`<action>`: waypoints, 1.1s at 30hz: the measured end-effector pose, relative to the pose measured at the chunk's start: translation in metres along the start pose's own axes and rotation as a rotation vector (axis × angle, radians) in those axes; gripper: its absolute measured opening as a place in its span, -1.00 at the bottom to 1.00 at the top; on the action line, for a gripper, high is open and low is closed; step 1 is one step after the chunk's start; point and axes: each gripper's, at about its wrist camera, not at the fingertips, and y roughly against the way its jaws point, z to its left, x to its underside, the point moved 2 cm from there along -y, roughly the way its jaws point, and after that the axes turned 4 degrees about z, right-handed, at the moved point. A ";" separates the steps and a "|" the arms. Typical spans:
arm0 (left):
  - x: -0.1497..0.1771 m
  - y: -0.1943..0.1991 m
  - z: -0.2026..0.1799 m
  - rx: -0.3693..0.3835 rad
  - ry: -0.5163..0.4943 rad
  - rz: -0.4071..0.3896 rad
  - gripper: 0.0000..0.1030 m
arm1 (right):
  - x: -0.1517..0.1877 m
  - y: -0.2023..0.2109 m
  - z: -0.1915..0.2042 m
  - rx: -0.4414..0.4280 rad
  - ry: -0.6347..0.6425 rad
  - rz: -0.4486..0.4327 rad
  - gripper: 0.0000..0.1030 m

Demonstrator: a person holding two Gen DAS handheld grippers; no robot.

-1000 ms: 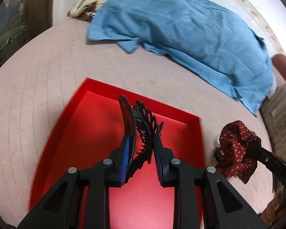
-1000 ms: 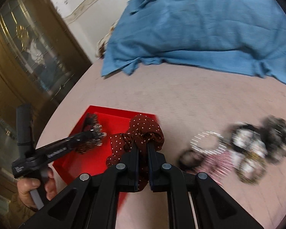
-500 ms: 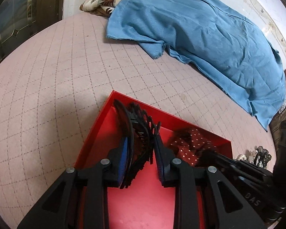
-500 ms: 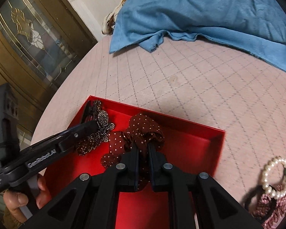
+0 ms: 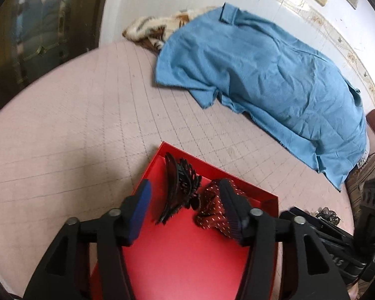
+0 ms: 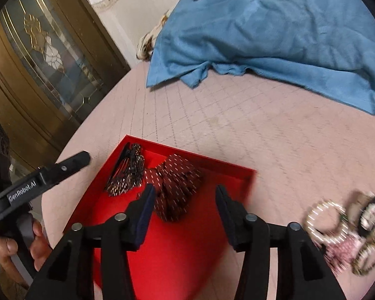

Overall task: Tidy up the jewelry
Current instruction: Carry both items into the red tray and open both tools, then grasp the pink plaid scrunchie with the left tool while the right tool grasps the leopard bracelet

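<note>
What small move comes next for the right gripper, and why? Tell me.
Probably swing the right gripper over to the pearl bracelet in the pile on the bed. Both grippers are open, and the hair claw and dotted scrunchie already lie in the red tray, so nothing is held while loose pieces wait outside it.

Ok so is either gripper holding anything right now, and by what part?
Nothing is held. The left gripper and right gripper are both open; the hair claw and scrunchie lie loose in the red tray.
</note>
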 end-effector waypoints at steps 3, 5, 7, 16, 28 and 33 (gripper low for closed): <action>0.010 0.018 -0.015 -0.008 -0.033 -0.013 0.19 | 0.019 0.034 -0.018 0.011 -0.024 -0.021 0.15; 0.022 0.029 -0.034 0.001 -0.071 -0.011 0.19 | 0.036 0.057 -0.037 0.029 -0.045 -0.030 0.17; 0.033 0.034 -0.050 0.018 -0.109 -0.002 0.19 | 0.056 0.080 -0.061 0.060 -0.075 -0.038 0.19; 0.092 0.014 -0.151 0.137 -0.274 0.126 0.19 | 0.133 0.156 -0.181 0.238 -0.262 -0.042 0.19; 0.149 -0.065 -0.213 0.199 -0.319 0.318 0.18 | 0.137 0.142 -0.224 0.206 -0.309 -0.060 0.19; 0.150 -0.085 -0.218 0.215 -0.291 0.340 0.13 | 0.123 0.113 -0.222 0.182 -0.303 -0.042 0.19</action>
